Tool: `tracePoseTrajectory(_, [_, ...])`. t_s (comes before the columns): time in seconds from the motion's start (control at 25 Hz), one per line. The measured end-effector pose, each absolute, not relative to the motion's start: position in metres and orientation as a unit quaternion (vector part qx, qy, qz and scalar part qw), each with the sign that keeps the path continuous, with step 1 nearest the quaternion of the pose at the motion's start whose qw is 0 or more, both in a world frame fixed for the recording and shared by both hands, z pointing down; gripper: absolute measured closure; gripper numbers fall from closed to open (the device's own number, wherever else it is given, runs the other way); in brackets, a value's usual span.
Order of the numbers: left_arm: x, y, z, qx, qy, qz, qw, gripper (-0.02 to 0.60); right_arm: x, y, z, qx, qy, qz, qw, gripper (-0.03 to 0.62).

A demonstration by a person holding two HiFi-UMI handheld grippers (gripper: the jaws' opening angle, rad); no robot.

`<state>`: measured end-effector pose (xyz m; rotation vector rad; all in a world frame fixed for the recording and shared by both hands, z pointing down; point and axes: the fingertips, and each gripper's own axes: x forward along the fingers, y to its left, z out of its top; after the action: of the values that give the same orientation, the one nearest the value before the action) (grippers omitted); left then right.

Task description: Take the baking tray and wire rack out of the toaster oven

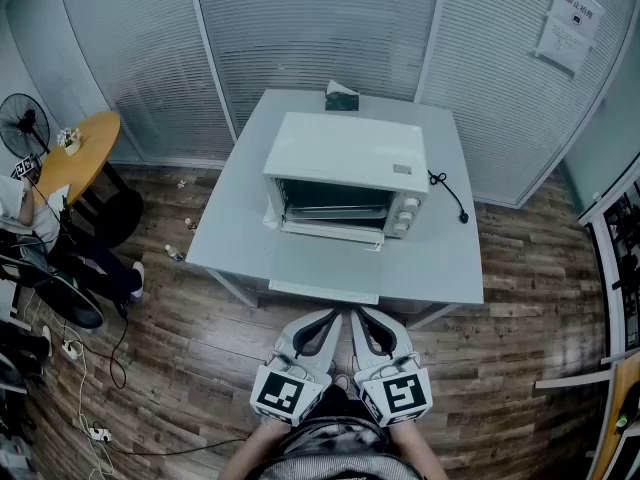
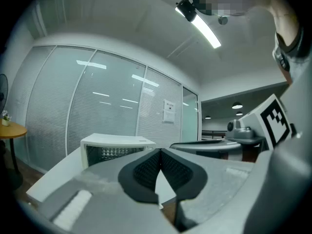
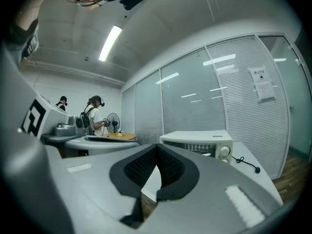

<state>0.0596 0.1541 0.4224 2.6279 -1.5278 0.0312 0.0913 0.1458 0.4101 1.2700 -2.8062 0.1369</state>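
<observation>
**Oven open, both my tongs closed on nothing**

The toaster oven (image 1: 345, 158) stands in the middle of the desk (image 1: 440, 263) with its door (image 1: 333, 232) dropped open toward me. Inside, a pale metal layer lies level. I read it as the baking tray (image 1: 337, 210), and I cannot tell the wire rack apart from it. The knobs (image 1: 408, 214) are at the oven's right end, and a black cord (image 1: 450, 194) trails across the desk on that side. A small dark box (image 1: 342, 95) sits just behind the oven.

My left tongs (image 1: 333, 316) and right tongs (image 1: 362, 314) are side by side, short of the desk's near edge and over the wooden floor (image 1: 180, 328), well apart from the oven. Each pair is pressed fully together, pads meeting with nothing between them. Off to my left are a round wooden table (image 1: 80, 153) and a fan (image 1: 25, 123).
</observation>
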Motion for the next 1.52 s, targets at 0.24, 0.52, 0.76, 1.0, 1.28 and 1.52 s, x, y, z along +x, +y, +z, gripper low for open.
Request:
tracePoseTrajectory(0.24, [0.075, 0.15, 0.415, 0.866, -0.496, 0.009, 0.057, 0.577, 0.106, 0.143, 0.412, 0.408, -0.911, 0.053, 0.025, 0.594])
tracePoseTrajectory(0.52, [0.076, 0.138, 0.417, 0.863, -0.502, 0.009, 0.062, 0.577, 0.102, 0.132, 0.416, 0.394, -0.916, 0.062, 0.027, 0.594])
tracePoseTrajectory(0.76, [0.069, 0.108, 0.422, 0.87, -0.489, 0.001, 0.066, 0.577, 0.093, 0.104, 0.42, 0.395, -0.915, 0.079, 0.021, 0.594])
tracePoseTrajectory(1.0, [0.056, 0.055, 0.426, 0.88, -0.47, 0.002, 0.062, 0.578, 0.083, 0.053, 0.422, 0.423, -0.903, 0.063, 0.034, 0.594])
tracePoseTrajectory(1.28, [0.037, -0.01, 0.421, 0.899, -0.433, 0.001, 0.065, 0.577, 0.063, -0.011, 0.433, 0.448, -0.889, 0.083, 0.039, 0.594])
tracePoseTrajectory(1.52, [0.021, -0.051, 0.427, 0.913, -0.403, 0.007, 0.069, 0.577, 0.046, -0.058, 0.431, 0.475, -0.874, 0.1, 0.012, 0.594])
